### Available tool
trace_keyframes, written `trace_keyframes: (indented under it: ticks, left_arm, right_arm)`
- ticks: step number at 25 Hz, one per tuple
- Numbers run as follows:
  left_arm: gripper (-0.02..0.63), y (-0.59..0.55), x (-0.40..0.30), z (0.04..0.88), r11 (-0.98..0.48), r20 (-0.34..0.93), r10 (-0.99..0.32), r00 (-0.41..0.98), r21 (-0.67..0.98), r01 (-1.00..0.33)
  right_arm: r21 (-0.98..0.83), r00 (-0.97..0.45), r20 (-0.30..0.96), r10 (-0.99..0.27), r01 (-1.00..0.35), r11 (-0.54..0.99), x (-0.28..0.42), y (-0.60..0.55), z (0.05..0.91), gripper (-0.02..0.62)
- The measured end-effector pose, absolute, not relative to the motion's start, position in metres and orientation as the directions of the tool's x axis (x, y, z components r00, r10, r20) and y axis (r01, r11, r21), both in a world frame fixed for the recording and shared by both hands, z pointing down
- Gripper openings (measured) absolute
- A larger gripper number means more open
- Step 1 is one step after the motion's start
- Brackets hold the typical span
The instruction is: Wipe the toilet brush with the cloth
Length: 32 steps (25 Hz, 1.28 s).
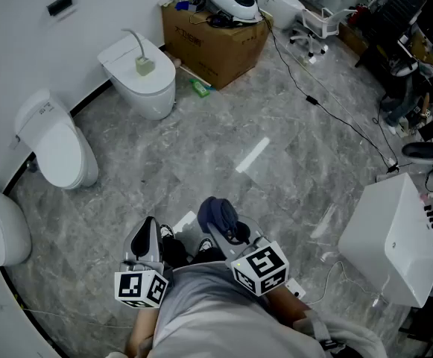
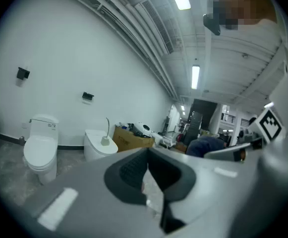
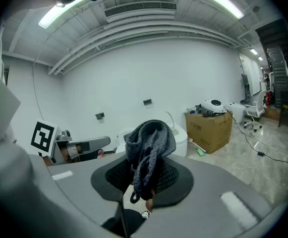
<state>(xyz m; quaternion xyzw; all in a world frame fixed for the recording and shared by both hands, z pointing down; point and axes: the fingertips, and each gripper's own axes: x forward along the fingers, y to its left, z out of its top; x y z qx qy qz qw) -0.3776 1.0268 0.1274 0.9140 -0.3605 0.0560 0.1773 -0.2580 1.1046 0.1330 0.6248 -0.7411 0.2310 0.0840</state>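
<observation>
The toilet brush point(image 1: 139, 54) has a thin curved white handle and stands in a small holder on the shut lid of a white toilet point(image 1: 150, 94) by the far wall. It shows small in the left gripper view too, as the toilet brush point(image 2: 105, 133); in the right gripper view only its handle point(image 3: 170, 118) peeks past the cloth. My right gripper point(image 1: 223, 228) is shut on a dark blue cloth point(image 1: 216, 213), which bunches above its jaws as the cloth point(image 3: 149, 143). My left gripper point(image 1: 145, 237) is shut and holds nothing. Both grippers hang low near my body, far from the brush.
A second toilet point(image 1: 58, 146) and part of a third point(image 1: 0, 230) line the left wall. A cardboard box point(image 1: 212, 39) with gear on top stands beyond the brush toilet, a green bottle point(image 1: 200, 88) beside it. Cables point(image 1: 335, 118) cross the floor; a white unit point(image 1: 395, 237) stands at right.
</observation>
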Motion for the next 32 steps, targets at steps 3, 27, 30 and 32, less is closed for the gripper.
trace_keyframes:
  ticks: [3, 27, 30, 32]
  left_arm:
    - [0.000, 1.037, -0.372, 0.138, -0.680, 0.229, -0.641, 0.733, 0.273, -0.680]
    - [0.000, 0.980, -0.361, 0.154, -0.627, 0.296, -0.689, 0.662, 0.217, -0.749]
    - [0.000, 0.955, -0.353, 0.153, -0.630, 0.298, -0.685, 0.665, 0.217, -0.746]
    - [0.000, 0.935, -0.348, 0.152, -0.637, 0.301, -0.678, 0.670, 0.215, -0.741]
  right_arm:
    - [-0.234, -0.206, 0.410, -0.889, -0.965, 0.115, -0.251, 1.114, 0.141, 0.087]
    - [-0.297, -0.228, 0.463, -0.856, -0.950, 0.093, -0.222, 1.063, 0.165, 0.095]
    - [-0.292, -0.232, 0.468, -0.853, -0.951, 0.099, -0.216, 1.037, 0.164, 0.095]
    - [-0.291, -0.232, 0.469, -0.852, -0.952, 0.098, -0.212, 1.015, 0.163, 0.095]
